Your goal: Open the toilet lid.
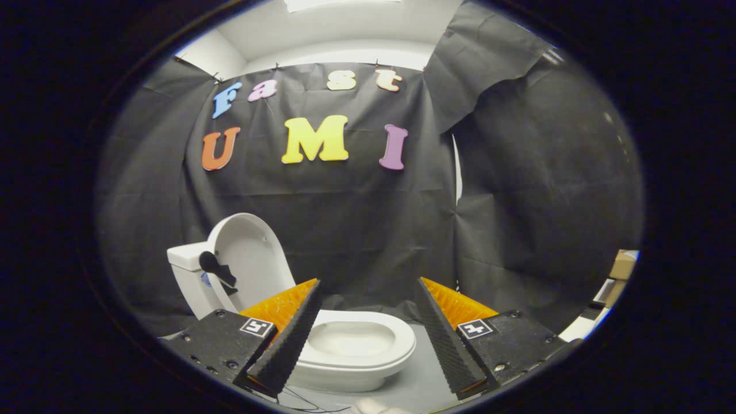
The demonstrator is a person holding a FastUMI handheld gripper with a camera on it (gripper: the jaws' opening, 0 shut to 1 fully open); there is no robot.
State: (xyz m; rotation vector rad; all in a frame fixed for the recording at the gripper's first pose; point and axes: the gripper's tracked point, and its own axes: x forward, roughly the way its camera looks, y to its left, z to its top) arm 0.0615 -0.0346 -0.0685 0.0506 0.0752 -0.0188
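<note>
Jaws were seen spread wide, nothing pinched between them, and the gripper [368, 333] was held clear of every surface. Between the two fingers, a little beyond their tips, the toilet bowl [359, 353] was framed, its seat ring [402, 339] lying flat and uncovered. The toilet lid [250, 259] was found already raised, standing upright against the cistern [187, 259] beyond the left finger. A dark lever-like fitting [215, 267] was noted on the lid's inner face; what it does could not be told. Behind it all hung the black cloth wall [517, 201], and some cardboard boxes [621, 267] were glimpsed well off past the right finger.

By the look of it, the opening was judged as good as done. What remained was judged to be a clean withdrawal. The fingers were best kept apart and drawn straight back, away from the seat ring, so that nothing would be brushed. The lid looked close to vertical, so any knock near its top edge was to be avoided, lest it be tipped forward and dropped shut again. Whether it was truly resting on the cistern could not be confirmed from this angle.
</note>
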